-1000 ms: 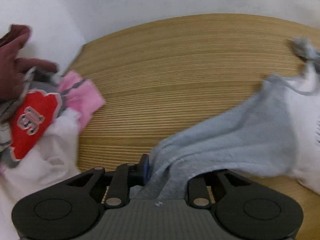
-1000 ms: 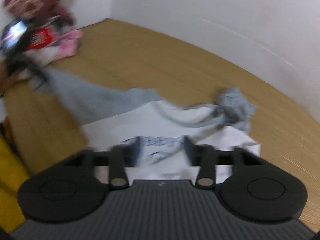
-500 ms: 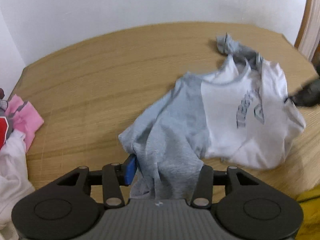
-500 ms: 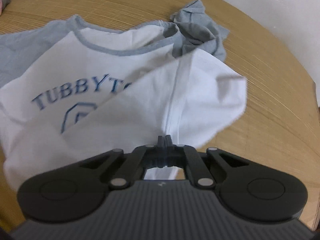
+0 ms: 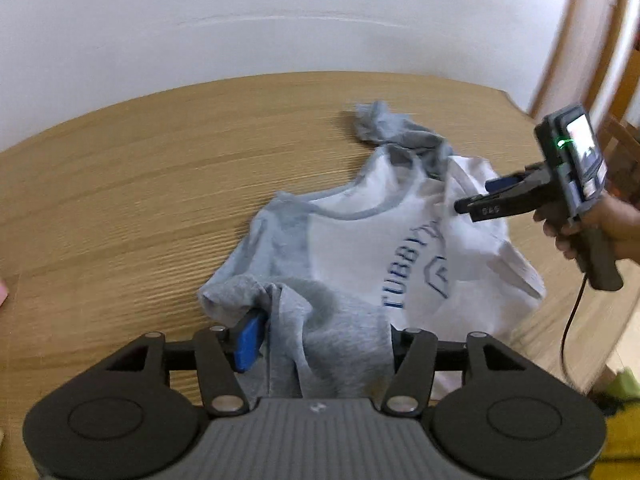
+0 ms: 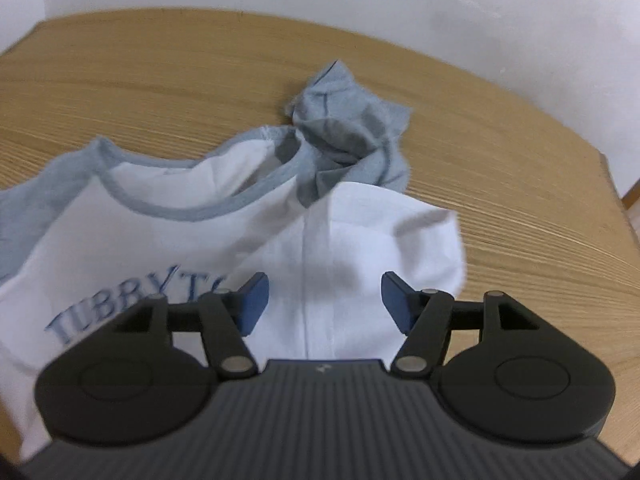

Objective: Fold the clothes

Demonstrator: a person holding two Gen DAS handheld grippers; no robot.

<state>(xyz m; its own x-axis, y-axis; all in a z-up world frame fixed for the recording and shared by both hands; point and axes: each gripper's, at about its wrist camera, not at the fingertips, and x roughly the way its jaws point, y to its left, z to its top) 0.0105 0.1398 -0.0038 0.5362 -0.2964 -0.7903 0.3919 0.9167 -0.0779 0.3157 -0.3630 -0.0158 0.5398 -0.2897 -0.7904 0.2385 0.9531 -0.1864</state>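
A white shirt (image 5: pixel 380 248) with grey sleeves and blue lettering lies crumpled on the wooden table (image 5: pixel 140 180). Its near grey sleeve (image 5: pixel 328 320) hangs loosely between the jaws of my left gripper (image 5: pixel 320 340), which are opening; the right finger is hidden by cloth. In the right wrist view my right gripper (image 6: pixel 324 300) hovers just over the shirt's (image 6: pixel 160 240) folded white side, jaws opening, nothing pinched. The far sleeve (image 6: pixel 352 132) is bunched up by the collar. The left wrist view also shows the right gripper (image 5: pixel 474 205) in a hand over the shirt's right side.
A white wall runs behind the table (image 6: pixel 500 200). The table's right edge (image 6: pixel 612 184) is close to the shirt. A wooden frame (image 5: pixel 580 40) stands at the right, something yellow (image 5: pixel 620 420) sits low at the right, and a pink scrap (image 5: pixel 2 292) shows at the left edge.
My left gripper swung away from the clothes pile toward the shirt and its jaws widened around the grey sleeve. My right gripper came down, shut on the white cloth, then opened again.
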